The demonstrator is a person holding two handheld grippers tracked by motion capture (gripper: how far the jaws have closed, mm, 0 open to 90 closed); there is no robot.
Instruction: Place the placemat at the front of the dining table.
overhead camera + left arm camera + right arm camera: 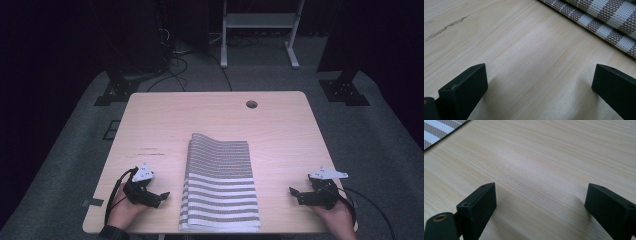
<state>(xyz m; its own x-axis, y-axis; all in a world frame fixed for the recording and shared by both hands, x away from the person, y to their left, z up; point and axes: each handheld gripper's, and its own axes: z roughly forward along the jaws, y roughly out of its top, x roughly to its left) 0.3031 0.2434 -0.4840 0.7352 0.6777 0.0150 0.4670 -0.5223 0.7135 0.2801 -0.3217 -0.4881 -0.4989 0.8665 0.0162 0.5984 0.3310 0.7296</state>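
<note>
A folded brown-and-white striped cloth (pixel 219 182) lies on the pale wooden table (pixel 165 120), reaching to its near edge. My left gripper (pixel 162 196) rests on the table to the cloth's left, held by a hand, jaws open and pointing toward the cloth. My right gripper (pixel 294 193) rests to the cloth's right, open too and facing it. In the left gripper view the left gripper (pixel 540 75) has bare wood between its jaws, with the cloth's edge (pixel 599 20) ahead at upper right. The right gripper (pixel 540 195) also spans bare wood, the cloth's corner (pixel 439 130) at upper left.
A round cable hole (pixel 251 104) sits near the table's far edge. A faint dark mark (pixel 150 149) lies left of the cloth. Cables trail from both grippers over the near corners. Beyond the table stand a white frame (pixel 260 30) and black stands on grey carpet.
</note>
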